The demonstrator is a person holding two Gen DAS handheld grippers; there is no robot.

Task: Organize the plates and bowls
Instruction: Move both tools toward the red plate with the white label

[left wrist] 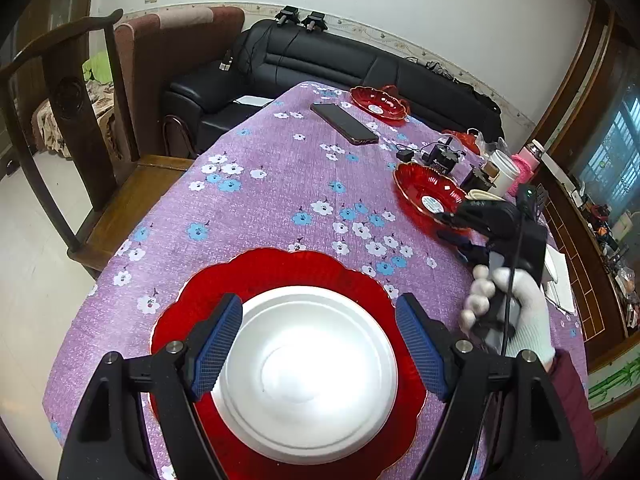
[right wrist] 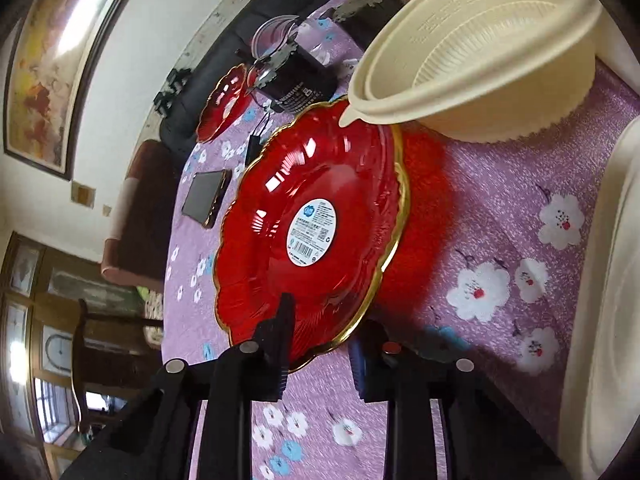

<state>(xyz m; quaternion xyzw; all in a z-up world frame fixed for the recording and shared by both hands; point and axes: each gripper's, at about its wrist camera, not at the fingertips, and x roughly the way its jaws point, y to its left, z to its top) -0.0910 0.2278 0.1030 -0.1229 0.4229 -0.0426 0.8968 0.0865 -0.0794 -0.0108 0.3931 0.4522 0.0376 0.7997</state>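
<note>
Right tool [right wrist: 320,354] pinches the near rim of the small red plate [right wrist: 312,216] at the tabletop's right edge; left tool [left wrist: 320,344] hangs open over the white plate [left wrist: 308,376] stacked on the big red plate [left wrist: 288,268], beside it.

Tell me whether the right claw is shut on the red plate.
Shut on it. The right claw pinches the gold rim of the red plate, one finger over the plate's face and one behind it.

- The left gripper [left wrist: 319,346] has black angular arms, silver round screws and blue ribbed pads [left wrist: 218,344].
- The right gripper [left wrist: 450,226] is black, with a thin black cable.
- The right hand [left wrist: 508,312] wears a white knit glove above a maroon sleeve [left wrist: 576,400].
</note>
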